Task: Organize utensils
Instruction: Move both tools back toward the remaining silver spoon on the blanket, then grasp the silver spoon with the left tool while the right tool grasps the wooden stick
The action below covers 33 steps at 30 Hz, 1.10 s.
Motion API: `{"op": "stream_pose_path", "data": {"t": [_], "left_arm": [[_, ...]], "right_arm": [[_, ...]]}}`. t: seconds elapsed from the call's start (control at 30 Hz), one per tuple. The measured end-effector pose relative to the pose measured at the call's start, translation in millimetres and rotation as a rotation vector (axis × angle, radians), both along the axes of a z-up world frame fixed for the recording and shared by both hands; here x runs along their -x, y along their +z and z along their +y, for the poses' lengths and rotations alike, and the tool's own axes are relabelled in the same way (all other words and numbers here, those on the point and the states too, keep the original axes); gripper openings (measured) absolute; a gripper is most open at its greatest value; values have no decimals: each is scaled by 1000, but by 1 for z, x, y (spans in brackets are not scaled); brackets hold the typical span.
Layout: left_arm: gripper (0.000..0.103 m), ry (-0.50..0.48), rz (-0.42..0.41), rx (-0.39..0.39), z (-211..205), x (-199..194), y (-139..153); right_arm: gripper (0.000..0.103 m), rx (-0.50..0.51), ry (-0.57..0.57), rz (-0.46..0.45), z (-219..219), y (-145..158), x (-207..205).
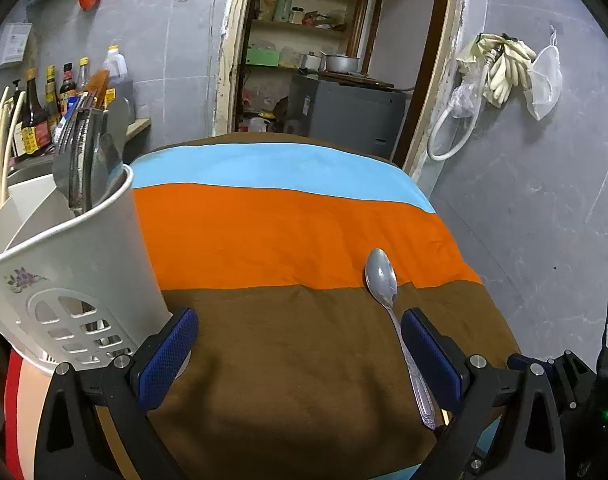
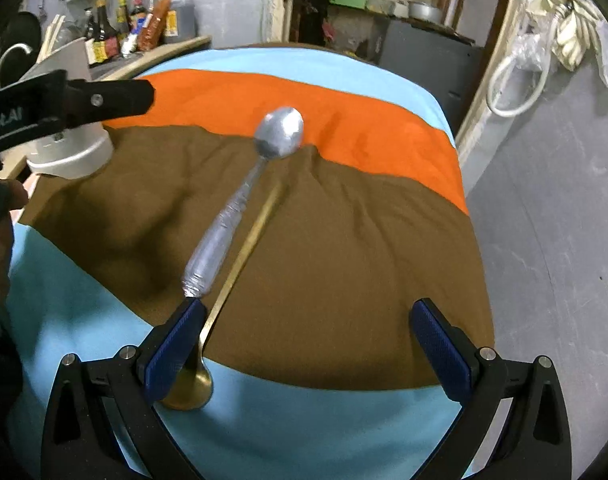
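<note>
1. We are holding the left tongs (image 1: 298, 356) wide open over the brown band of the striped cloth (image 1: 288, 232) covering the bench, with nothing between the blue pads
2. We are seeing the silver spoon (image 1: 392, 312) lying on that cloth, bowl on the edge of the orange band, its patterned handle running back just beside the left tongs' right-hand pad (image 1: 432, 356); whether they are touching we cannot tell
3. We are keeping the white utensil holder (image 1: 76, 280) against the left-hand pad of the left tongs; forks (image 1: 70, 148) and other metal utensils are standing upright in it
4. We are holding the right tongs (image 2: 310, 350) open too, gripping nothing; the silver spoon's handle end is sitting just at the tip of their left-hand pad (image 2: 176, 348)
5. We are seeing a brass-coloured spoon (image 2: 232, 276) lying beside the silver one, bowl near the camera on the light blue band, partly hidden behind that same pad
6. Sauce bottles (image 1: 48, 108) are standing on a counter behind the holder
</note>
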<state>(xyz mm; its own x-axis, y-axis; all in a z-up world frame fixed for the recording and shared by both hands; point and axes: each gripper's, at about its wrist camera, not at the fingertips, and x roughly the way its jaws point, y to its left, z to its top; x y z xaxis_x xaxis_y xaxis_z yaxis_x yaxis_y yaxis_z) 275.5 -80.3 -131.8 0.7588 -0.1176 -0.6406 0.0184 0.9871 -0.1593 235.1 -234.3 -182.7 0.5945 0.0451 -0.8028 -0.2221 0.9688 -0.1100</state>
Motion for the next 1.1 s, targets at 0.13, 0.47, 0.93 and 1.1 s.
{"op": "stream_pose_path", "data": {"t": [0.13,0.47,0.93,1.1], "left_arm": [[102,-17,14,3,-3,-6,-2],[102,-27,66,31,-5,-29,-15],[102,-7,79,48,-4,-39,-21],[102,-28,80,49,-8,-43,-21]], "right_arm": [[101,64,-47,-28,-6,2,-2],[97,70,-73,-87,-19,8,-29],[34,20,120,-77,-5,12,-78],[17,-71,67,-38,-23,9,-83]]}}
